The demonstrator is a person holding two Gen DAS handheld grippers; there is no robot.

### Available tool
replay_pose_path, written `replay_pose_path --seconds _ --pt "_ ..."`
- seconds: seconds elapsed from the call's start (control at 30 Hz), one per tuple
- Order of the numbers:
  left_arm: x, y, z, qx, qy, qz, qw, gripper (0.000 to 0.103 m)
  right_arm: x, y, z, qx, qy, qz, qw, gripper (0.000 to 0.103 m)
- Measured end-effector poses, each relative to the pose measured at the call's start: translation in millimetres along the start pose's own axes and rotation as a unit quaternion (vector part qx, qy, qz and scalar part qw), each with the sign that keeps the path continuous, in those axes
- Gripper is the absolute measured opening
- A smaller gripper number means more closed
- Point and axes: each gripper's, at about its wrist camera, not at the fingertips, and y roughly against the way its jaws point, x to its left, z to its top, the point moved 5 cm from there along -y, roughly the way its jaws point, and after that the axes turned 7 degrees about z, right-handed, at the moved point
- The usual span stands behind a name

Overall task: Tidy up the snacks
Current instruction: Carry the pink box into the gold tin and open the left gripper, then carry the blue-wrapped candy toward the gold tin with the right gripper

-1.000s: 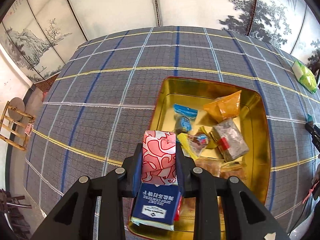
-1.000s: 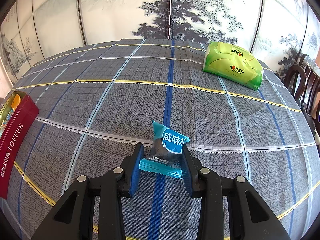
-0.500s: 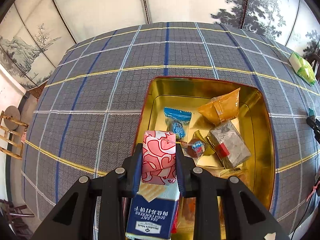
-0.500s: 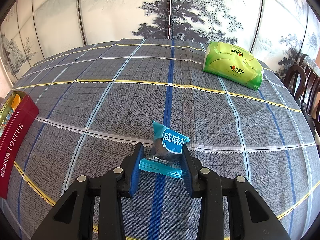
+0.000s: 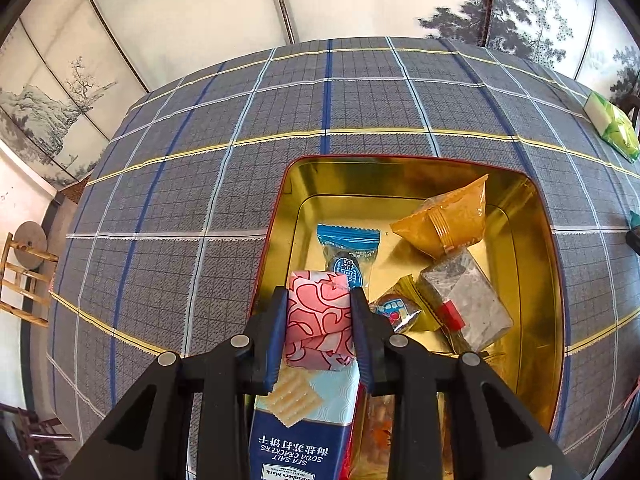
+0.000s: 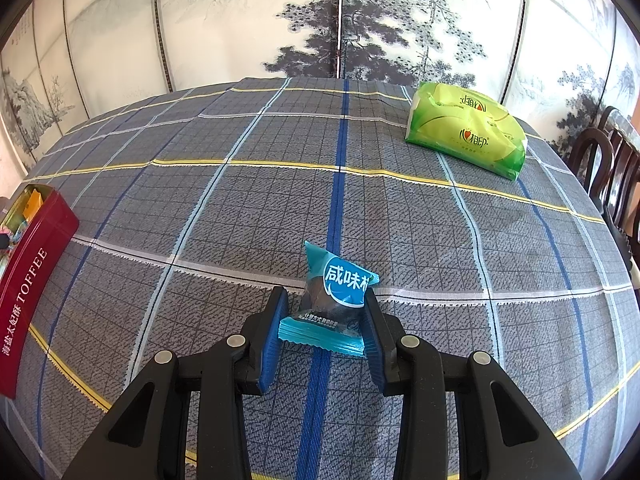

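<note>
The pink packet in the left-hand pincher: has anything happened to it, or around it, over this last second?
The left gripper has carried the pink packet further over the gold tin; the cracker pack beneath now shows more. Its jaws are opening, the packet still between them. The right gripper has not moved and keeps its hold on the blue snack on the tablecloth; the green pack lies as before.

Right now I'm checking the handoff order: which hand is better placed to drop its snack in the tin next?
Left. Its gripper hangs over the tin, jaws opening around the pink packet. The right gripper holds a blue candy well away.
</note>
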Motion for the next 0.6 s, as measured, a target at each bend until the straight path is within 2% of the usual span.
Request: replay_pose_path --seconds 0.17,0.33,0.5,0.57,0.6 --pt "0 10 0 -0.015 -0.006 0.010 0.9998 0.031 1 0 0 0.000 -0.003 0.001 1.000 0.038" --pt "3 27 -4 -0.028 0.011 0.001 0.9996 0.034 0 0 0 0.000 -0.004 0.000 1.000 0.038" --pt "8 44 -16 -0.033 0.040 -0.017 0.9985 0.045 1 -1 1 0.006 -0.003 0.002 1.000 0.039" --pt "8 51 -21 -0.036 0.046 -0.024 0.9980 0.046 -1 -1 2 0.016 -0.008 0.005 1.000 0.039" --pt "8 54 -23 -0.040 0.049 -0.029 0.9976 0.048 -1 -2 3 0.019 -0.010 0.009 1.000 0.043"
